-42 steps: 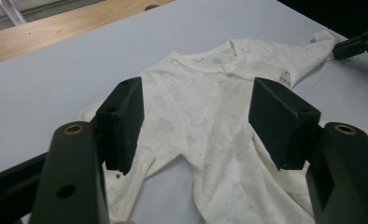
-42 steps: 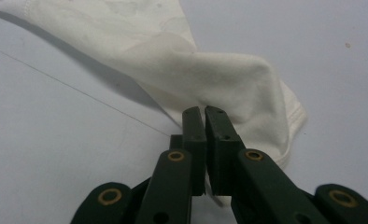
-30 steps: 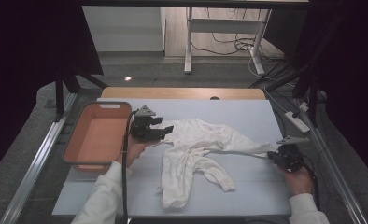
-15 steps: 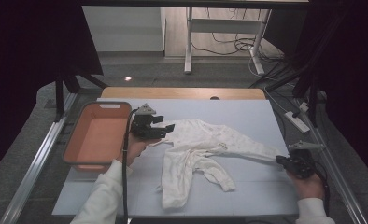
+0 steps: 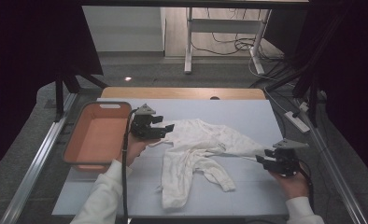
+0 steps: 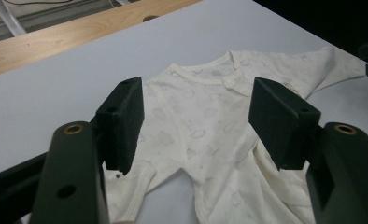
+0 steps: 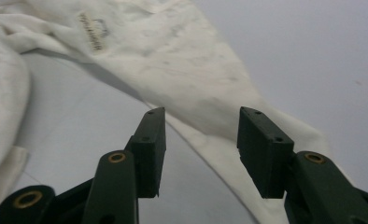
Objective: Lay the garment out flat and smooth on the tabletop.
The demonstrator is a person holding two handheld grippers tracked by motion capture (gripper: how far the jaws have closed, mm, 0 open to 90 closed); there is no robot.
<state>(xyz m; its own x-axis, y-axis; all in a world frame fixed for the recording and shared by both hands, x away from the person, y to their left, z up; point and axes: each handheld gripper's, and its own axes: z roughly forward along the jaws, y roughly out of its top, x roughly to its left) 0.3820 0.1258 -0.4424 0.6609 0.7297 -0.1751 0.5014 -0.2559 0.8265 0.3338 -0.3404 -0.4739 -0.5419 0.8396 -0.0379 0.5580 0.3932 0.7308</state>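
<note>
A white baby garment [image 5: 196, 140] lies spread on the pale blue table [image 5: 238, 112], one long sleeve [image 5: 243, 148] stretched out to the right. My left gripper [image 5: 169, 127] hovers at the garment's upper left, its jaws open. In the left gripper view the left gripper [image 6: 196, 100] frames the neckline and chest of the garment [image 6: 210, 140] without touching it. My right gripper [image 5: 261, 161] sits at the sleeve's end. In the right gripper view the jaws of the right gripper [image 7: 203, 119] have just been opening, and the sleeve [image 7: 187, 60] lies loose between them, not pinched.
An orange tray [image 5: 70, 149] stands at the table's left edge beside the left hand. A wooden strip [image 5: 182, 93] runs along the far edge. A power strip [image 5: 296, 120] and cables lie on the floor to the right. Metal rails flank the table.
The right gripper drew the sleeve out to the right, then opened its jaws and let the sleeve go. The left gripper has stayed put.
</note>
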